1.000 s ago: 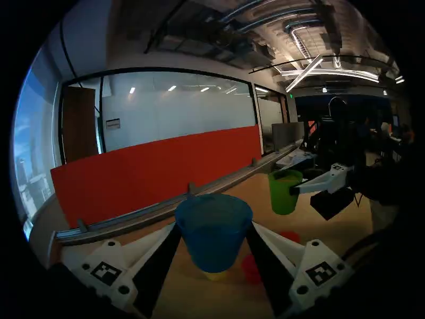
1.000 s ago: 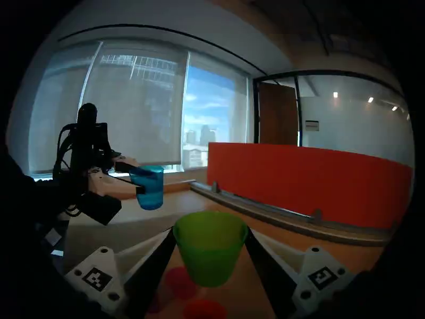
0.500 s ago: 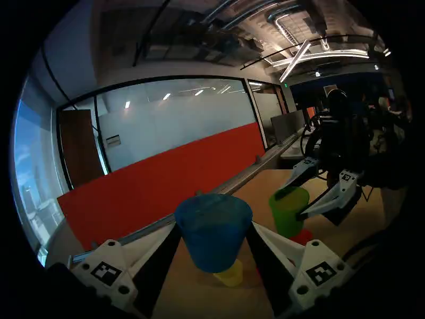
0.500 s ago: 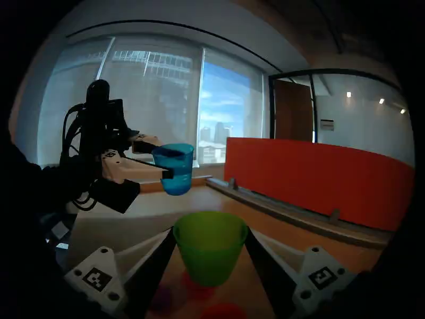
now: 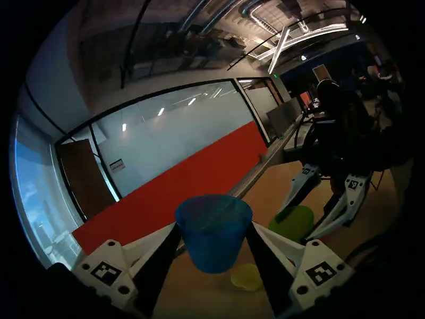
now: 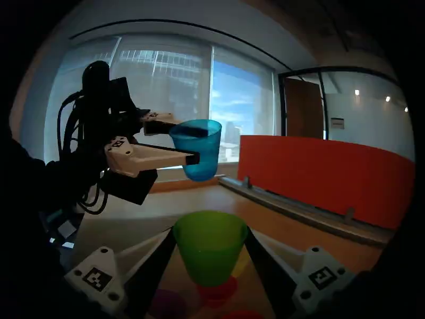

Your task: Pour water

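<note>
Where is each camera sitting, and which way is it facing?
Left gripper view: rides on the left tool, looking along its fingers past the blue cup they clamp toward the orange partition; the right tool with the green cup shows beyond.
Right gripper view: rides on the right tool, looking past its green cup toward the windows; the left tool, holding the blue cup higher, shows at left.
Shared: both cups, both tools, the orange partition, the table.

The left white two-finger gripper (image 5: 213, 229) pinched a translucent blue plastic cup (image 5: 213, 242) between both fingers, held higher than the translucent green plastic cup (image 6: 210, 250). The right white two-finger gripper (image 6: 210, 238) gripped that green cup upright, fingers pressed on both sides.
</note>
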Motion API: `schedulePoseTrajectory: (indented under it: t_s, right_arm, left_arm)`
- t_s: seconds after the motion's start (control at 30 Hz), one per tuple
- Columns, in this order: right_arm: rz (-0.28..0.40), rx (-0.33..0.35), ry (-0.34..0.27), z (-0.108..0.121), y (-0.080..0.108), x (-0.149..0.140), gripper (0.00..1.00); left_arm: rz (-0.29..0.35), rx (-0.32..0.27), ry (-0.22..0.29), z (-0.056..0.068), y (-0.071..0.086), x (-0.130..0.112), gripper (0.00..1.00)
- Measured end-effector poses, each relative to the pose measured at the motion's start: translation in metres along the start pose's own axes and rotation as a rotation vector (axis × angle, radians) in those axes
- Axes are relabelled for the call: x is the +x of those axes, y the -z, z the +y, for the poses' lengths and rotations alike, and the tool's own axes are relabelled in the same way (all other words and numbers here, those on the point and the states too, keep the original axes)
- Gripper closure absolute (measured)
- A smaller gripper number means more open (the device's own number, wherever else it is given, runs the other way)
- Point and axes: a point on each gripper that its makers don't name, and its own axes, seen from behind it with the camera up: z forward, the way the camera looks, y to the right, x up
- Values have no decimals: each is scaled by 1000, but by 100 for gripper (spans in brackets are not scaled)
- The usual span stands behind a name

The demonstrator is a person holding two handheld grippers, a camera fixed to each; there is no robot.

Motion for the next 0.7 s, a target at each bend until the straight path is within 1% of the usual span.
schedulePoseTrajectory:
  t_s: [0.3,0.7]
  right_arm:
    - [-5,20,-6,-7,-8,-4,7]
    - [-4,43,-1,-15,-13,-3,7]
  left_arm:
    - [11,19,-87,-5,0,13,16]
    - [7,37,-216,-2,-1,24,16]
